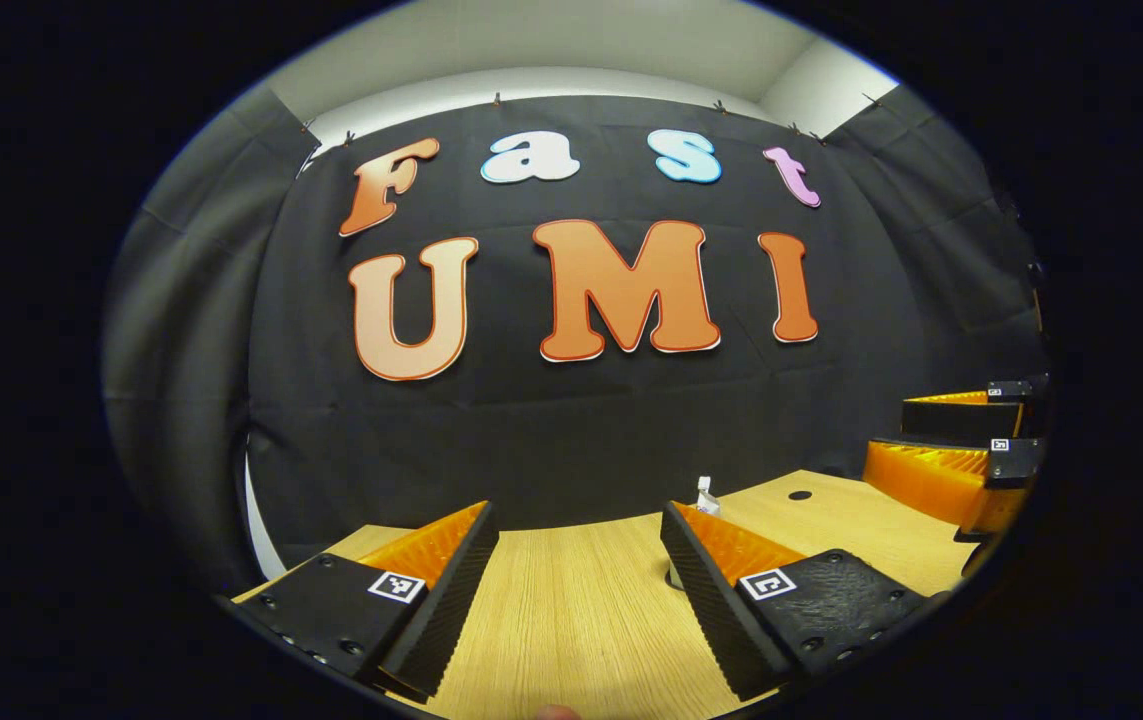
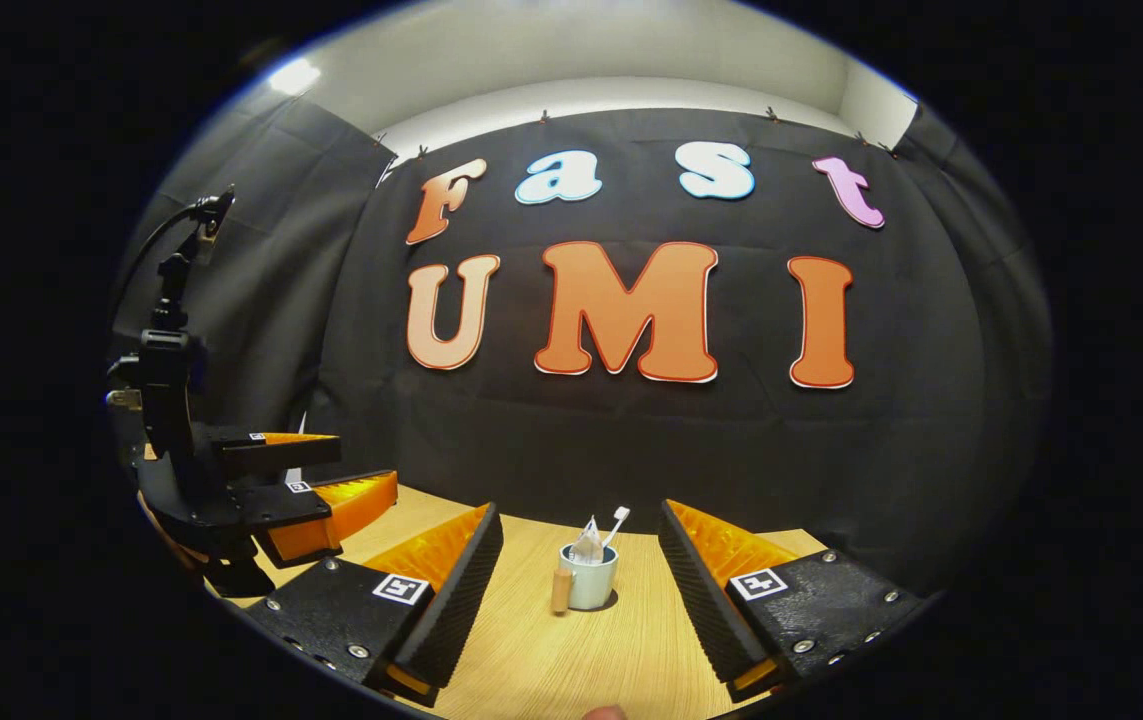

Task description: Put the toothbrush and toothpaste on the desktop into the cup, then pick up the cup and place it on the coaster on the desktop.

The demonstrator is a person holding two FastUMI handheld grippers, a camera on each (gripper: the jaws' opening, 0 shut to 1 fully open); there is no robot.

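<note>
Your right hand-held gripper (image 2: 579,580) hangs above the wooden worktop (image 2: 571,660) with its two fingers spread wide and nothing between them. In the right gripper view, the cup (image 2: 590,577) stands upright on the worktop straight ahead, framed in the gap between those fingers but well beyond their tips. The toothbrush (image 2: 616,522) leans out of the cup with its head up and tilted to the right, and the toothpaste (image 2: 588,544) stands in the cup beside it, its crimped end pointing up. A small tan handle-like piece (image 2: 560,590) sits against the cup's left side. You cannot tell from here whether a coaster lies under the cup; its base is too small to make out.

Your left hand-held gripper (image 1: 579,575) is likewise wide open and empty, held over the worktop (image 1: 571,620). In the left gripper view, the cup is mostly hidden behind the right-hand finger; the top of the toothpaste (image 1: 704,494) pokes up just past that finger's tip. A dark round hole (image 1: 800,495) shows in the worktop farther back.

Each gripper sees the other: the right one's fingers (image 1: 931,475) appear at the right edge of the left gripper view, parted, and the left one (image 2: 306,478) stands at the left of the right gripper view, its fingers also apart, with a black mount and cable (image 2: 171,330) rising above it.
</note>
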